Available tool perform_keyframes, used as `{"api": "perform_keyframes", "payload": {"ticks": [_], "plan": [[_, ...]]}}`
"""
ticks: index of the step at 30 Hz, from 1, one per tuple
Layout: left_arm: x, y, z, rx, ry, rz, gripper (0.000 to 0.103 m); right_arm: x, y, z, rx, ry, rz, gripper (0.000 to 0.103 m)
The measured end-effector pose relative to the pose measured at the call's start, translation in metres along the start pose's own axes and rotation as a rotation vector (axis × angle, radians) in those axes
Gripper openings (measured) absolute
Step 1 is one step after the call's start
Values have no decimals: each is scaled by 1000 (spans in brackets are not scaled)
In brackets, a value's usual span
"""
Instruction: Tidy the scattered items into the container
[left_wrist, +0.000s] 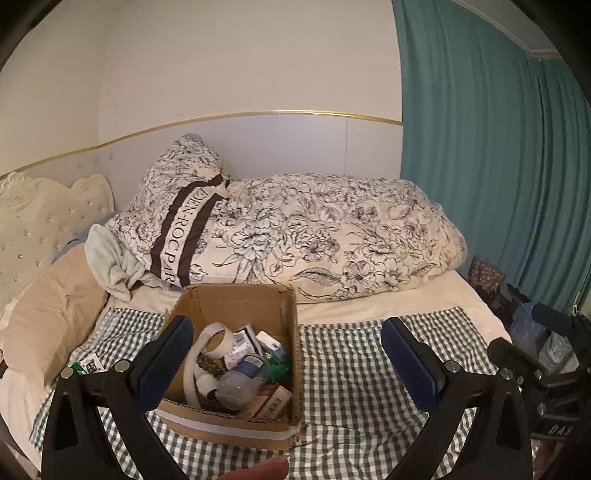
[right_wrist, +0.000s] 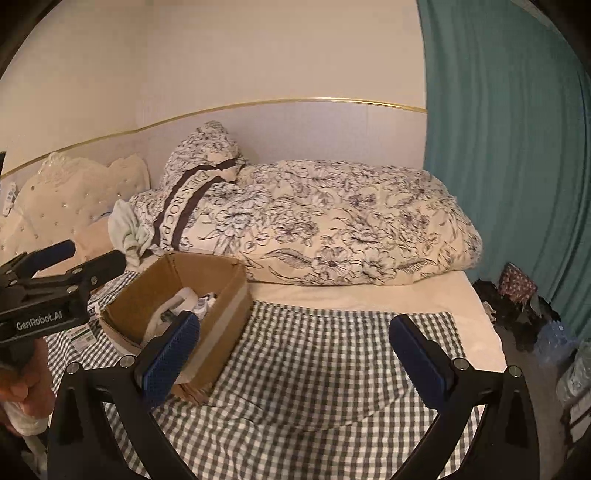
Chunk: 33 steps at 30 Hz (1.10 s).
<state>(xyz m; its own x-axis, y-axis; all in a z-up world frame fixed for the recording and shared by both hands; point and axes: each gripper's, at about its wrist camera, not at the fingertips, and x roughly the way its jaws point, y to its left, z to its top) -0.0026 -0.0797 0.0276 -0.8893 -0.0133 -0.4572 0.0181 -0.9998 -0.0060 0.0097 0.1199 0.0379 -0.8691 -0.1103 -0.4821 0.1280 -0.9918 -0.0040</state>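
Left wrist view: the checked cloth (left_wrist: 351, 369) covers the bed, and the cardboard box (left_wrist: 236, 369), holding a tape roll (left_wrist: 216, 338) and small packages, sits just ahead of the left gripper (left_wrist: 286, 363), spread wide and empty. The right gripper (right_wrist: 293, 356), also spread, has the box at its left finger.

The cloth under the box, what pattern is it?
The cloth is a grey-green and white gingham check, clearest in the right wrist view.

Both grippers' fingers (left_wrist: 166, 354) (right_wrist: 170, 354) spread wide
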Motion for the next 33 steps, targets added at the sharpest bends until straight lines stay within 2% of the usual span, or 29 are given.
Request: {"api": "perform_keyframes", "payload": {"ticks": [7, 16, 33], "plan": [[-3, -19, -9, 30, -16, -11, 103, -1, -27, -10, 24, 8, -31, 103], [5, -37, -23, 41, 8, -45, 103, -10, -51, -23, 57, 5, -50, 103], [15, -49, -38, 38, 38, -46, 103, -5, -56, -35, 45, 31, -73, 103]]}}
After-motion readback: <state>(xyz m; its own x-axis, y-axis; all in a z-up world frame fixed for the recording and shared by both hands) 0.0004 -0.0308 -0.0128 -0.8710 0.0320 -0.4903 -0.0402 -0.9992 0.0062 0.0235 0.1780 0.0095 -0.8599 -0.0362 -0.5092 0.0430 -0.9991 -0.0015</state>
